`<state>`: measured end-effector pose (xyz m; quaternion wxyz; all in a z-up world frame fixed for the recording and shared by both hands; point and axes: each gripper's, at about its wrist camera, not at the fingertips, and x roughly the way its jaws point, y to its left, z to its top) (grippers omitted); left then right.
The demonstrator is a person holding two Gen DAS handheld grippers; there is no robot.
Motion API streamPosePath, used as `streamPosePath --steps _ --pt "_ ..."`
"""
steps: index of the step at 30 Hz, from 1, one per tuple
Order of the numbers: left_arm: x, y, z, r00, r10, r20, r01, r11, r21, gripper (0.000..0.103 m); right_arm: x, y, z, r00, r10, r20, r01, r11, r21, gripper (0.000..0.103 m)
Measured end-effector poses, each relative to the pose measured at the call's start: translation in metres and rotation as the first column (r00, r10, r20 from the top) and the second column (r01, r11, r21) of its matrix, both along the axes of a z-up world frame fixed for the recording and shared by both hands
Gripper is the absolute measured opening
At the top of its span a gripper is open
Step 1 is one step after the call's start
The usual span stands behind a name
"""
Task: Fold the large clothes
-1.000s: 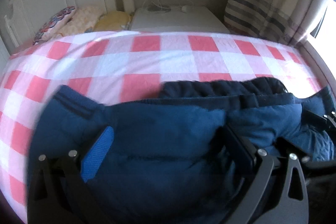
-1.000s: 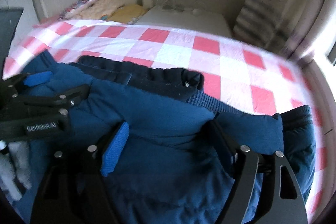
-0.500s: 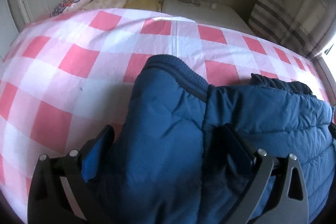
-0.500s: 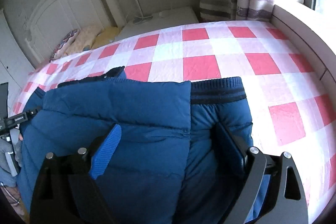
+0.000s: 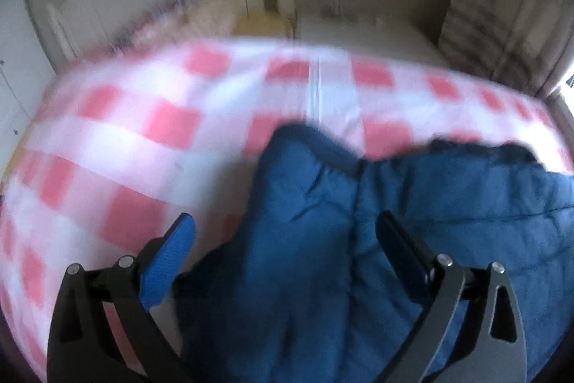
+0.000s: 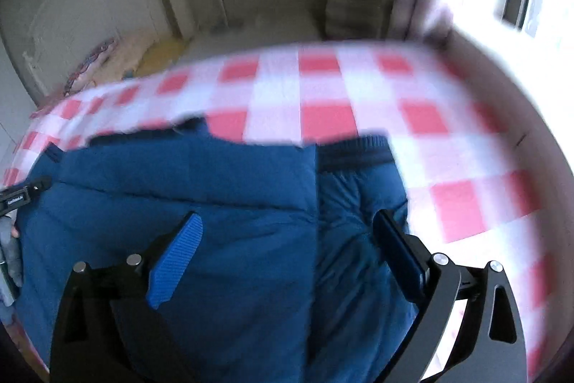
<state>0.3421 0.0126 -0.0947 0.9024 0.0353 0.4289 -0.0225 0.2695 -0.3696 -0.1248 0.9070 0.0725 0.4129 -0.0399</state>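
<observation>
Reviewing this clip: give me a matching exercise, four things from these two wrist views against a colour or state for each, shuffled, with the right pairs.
Things:
1. jacket
2. bedsheet
3. right gripper
4. headboard

Colour or state:
A. white, carved panels
B. open, jaws just widened, jacket beneath them
C. dark blue, quilted, folded over
D. pink and white checks

Pairs: 1-C, 2-D, 3-B, 4-A

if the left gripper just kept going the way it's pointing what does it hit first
Most likely the blue padded jacket: the left gripper points down at its folded edge, which lies between the open jaws. The pink checked bedsheet is beyond. Blur leaves depth unclear.
</observation>
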Motion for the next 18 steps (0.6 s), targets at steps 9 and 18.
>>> streamPosePath --steps 9,18 --pt "-0.08 -0.1 -0.029 0.969 -0.245 0.016 0.241 0.962 0.126 0.101 -0.054 0.135 -0.019 0.952 0.304 -0.044 -0.306 0.927 -0.218 0.099" --pt "-0.088 -0.068 -0.019 0.985 -0.164 0.058 0.163 0.986 0.018 0.101 -0.065 0.121 -0.018 0.963 0.271 0.008 -0.266 0.95 -0.164 0.098"
